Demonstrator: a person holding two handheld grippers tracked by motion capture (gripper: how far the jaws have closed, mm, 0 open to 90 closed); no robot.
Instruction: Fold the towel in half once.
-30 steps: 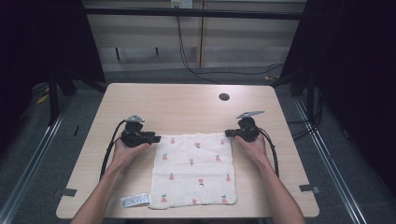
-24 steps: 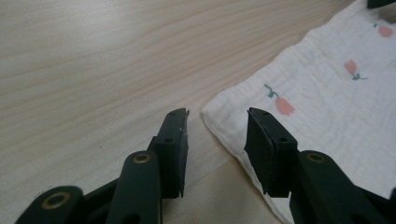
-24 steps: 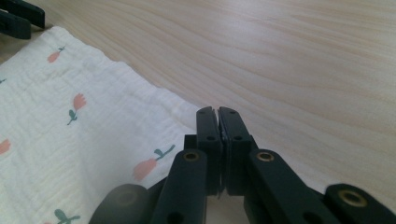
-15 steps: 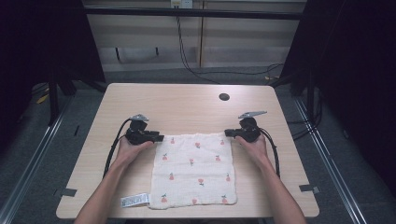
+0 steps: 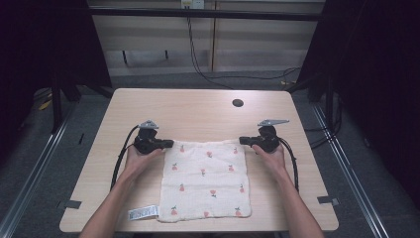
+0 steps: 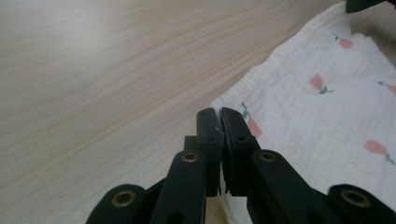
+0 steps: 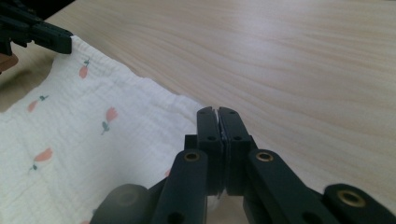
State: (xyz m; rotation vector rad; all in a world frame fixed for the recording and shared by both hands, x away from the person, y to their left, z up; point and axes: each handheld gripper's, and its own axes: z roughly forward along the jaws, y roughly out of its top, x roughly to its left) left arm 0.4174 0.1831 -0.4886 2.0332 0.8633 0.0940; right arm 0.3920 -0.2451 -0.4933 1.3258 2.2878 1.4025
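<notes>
- Pale wooden table (image 5: 198,111), dark curtains on either side, cables trailing across the grey floor behind it: that is where I work, forearms coming in from the near edge.
- White muslin cloth (image 5: 208,183) with a small red fruit print lies flat on the near half of the table, its far edge running between my two tools.
- My left gripper (image 5: 167,144) sits at the cloth's far left corner; its jaws have just been closing and are now clenched on that corner, the fabric edge pinched between the pads (image 6: 219,122).
- My right gripper (image 5: 243,141) is clamped on the far right corner in the same way (image 7: 218,120).
- White label (image 5: 143,213) lies on the table just beside the cloth's near left corner.
- Round dark hole (image 5: 237,103) marks the table's far side.
</notes>
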